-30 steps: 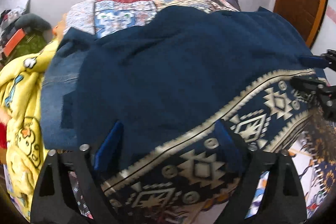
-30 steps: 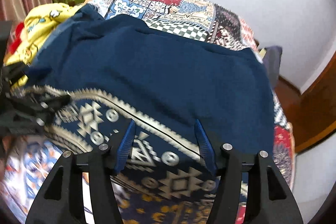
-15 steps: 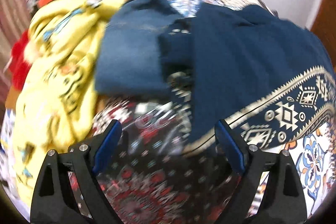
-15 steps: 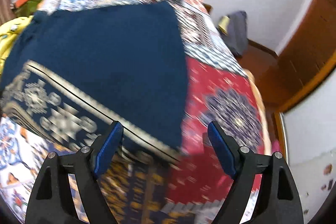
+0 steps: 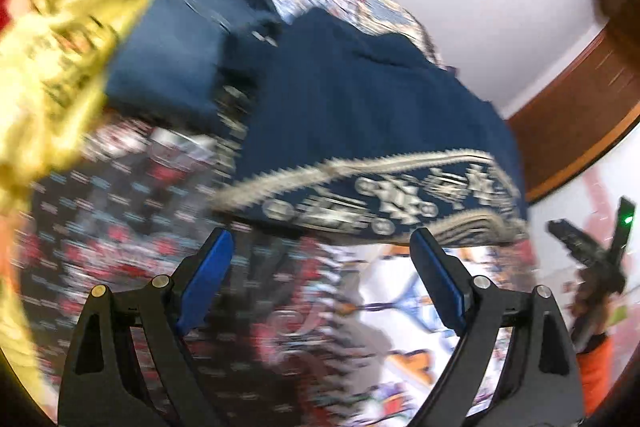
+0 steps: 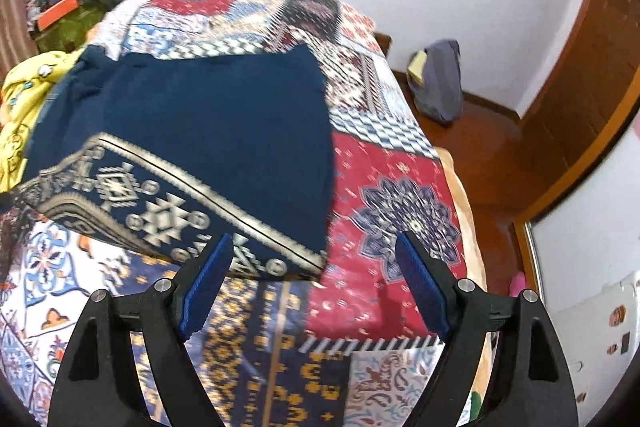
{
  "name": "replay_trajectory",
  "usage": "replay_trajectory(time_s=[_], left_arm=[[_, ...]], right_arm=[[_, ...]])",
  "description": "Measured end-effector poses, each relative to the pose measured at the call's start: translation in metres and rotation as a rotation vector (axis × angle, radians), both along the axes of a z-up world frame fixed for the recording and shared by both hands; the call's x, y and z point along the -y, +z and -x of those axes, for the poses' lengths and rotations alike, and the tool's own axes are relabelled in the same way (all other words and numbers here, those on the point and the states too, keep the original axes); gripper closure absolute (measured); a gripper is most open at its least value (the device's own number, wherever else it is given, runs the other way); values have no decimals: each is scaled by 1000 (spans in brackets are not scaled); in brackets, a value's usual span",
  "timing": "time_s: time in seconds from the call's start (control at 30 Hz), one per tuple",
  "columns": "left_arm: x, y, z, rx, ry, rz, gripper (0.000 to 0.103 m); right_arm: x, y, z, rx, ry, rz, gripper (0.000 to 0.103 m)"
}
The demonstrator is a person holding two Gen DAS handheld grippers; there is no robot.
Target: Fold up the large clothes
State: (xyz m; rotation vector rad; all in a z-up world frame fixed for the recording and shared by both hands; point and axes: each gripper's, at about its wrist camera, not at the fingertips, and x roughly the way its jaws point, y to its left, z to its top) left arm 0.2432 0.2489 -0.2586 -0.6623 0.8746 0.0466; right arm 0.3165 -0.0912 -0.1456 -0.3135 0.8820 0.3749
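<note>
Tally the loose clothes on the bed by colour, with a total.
Navy with patterned border: 1
Plain blue denim-like piece: 1
Yellow printed garment: 1
Total: 3, counting only what shows on the patchwork bedspread.

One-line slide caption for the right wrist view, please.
Right gripper, jaws open and empty, above the folded navy garment with cream geometric border lying on the patchwork bedspread.

Both wrist cams are sitting right behind their fingers, looking steeply down at the bed (image 6: pixel 400 187) from close up, and both are catching the navy cloth (image 5: pixel 360 107) (image 6: pixel 200 131).
</note>
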Motion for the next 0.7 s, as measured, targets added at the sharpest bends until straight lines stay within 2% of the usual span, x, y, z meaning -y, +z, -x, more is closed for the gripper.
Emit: replay_trajectory(time_s=[0.13,0.3,0.4,0.6,0.7], left_arm=[[-3,-25,-16,-7,18,180,16],[-23,-40,-29,80,99,269,21],[-34,-45,-42,91,142,285,28],[-45,-42,-76,98,214,270,28],[-57,-49,-89,91,265,306,36]], right_arm=[[-16,0,5,26,52,4,22],[-32,-6,8,43,100,21,22],[-36,-13,4,33,109,29,22],[-43,-22,-2,1,99,24,22],[-46,-27,-4,-15,97,28,22]])
